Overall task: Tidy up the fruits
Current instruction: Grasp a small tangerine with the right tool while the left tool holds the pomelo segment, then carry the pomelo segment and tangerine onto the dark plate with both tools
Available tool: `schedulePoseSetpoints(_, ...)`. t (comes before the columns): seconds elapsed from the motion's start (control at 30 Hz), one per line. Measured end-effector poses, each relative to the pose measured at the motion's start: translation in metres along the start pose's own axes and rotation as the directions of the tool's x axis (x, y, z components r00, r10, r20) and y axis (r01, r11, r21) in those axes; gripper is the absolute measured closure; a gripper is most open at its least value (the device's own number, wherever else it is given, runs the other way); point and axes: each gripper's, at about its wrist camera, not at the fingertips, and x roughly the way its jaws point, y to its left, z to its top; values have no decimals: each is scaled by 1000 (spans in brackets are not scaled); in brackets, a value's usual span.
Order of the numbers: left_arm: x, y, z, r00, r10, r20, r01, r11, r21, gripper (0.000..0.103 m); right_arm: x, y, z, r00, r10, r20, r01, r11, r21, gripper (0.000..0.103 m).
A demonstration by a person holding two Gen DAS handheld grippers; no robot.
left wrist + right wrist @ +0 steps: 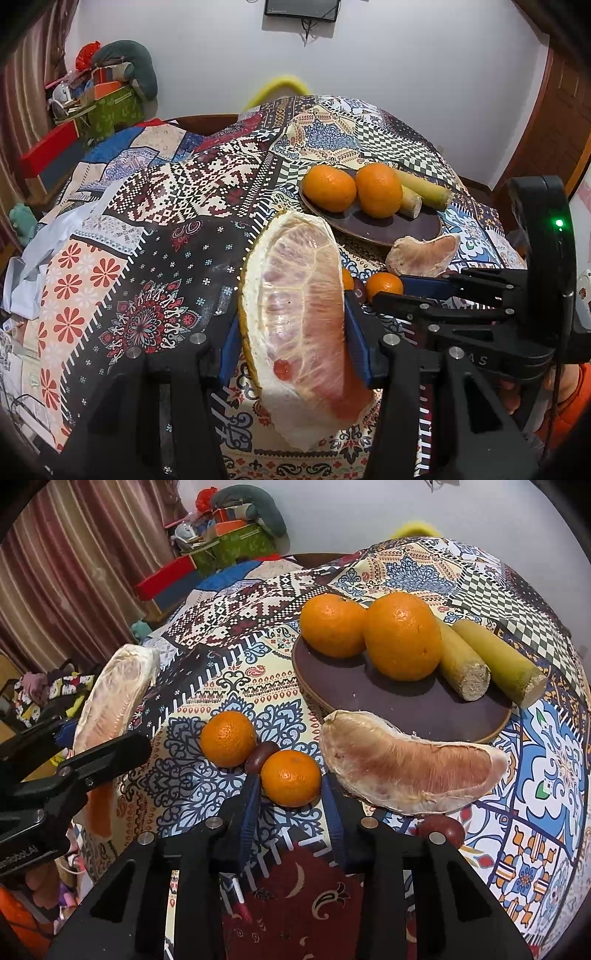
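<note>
My left hand-held gripper (pixel 291 328) is clamping a pomelo wedge (pixel 299 317); my right hand-held gripper (pixel 291 786) is squeezing a small mandarin (pixel 290 777).

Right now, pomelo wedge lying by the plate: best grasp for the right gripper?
Grip the pomelo wedge across its thick middle, pads on the curved back and the inner edge. Come from above on the near side: the plate crowds its far edge, and the tapered tips would likely slip.
</note>
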Motion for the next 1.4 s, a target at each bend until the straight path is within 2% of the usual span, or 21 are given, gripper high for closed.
schedulePoseSetpoints(0.2,-2,-5,3,1000,-4,5,4,1000,9,54,-14,-4,1,999,8,34,-9,1000,15,73)
schedulePoseSetpoints(0.5,-9,-19,23,999,-14,46,13,1000,28,54,-55,-25,6,990,-50,132,46,998,34,73)
schedulePoseSetpoints(0.83,-5,-38,52,996,-37,83,32,998,58,54,-80,-52,16,973,-106,204,93,993,73,73)
schedulePoseSetpoints(1.13,12,-49,76,994,-55,96,49,997,66,54,-91,-74,26,960,-134,246,114,989,95,73)
schedulePoseSetpoints(1.4,33,-53,99,993,-57,103,50,996,69,54,-86,-85,37,958,-139,253,119,988,95,73)
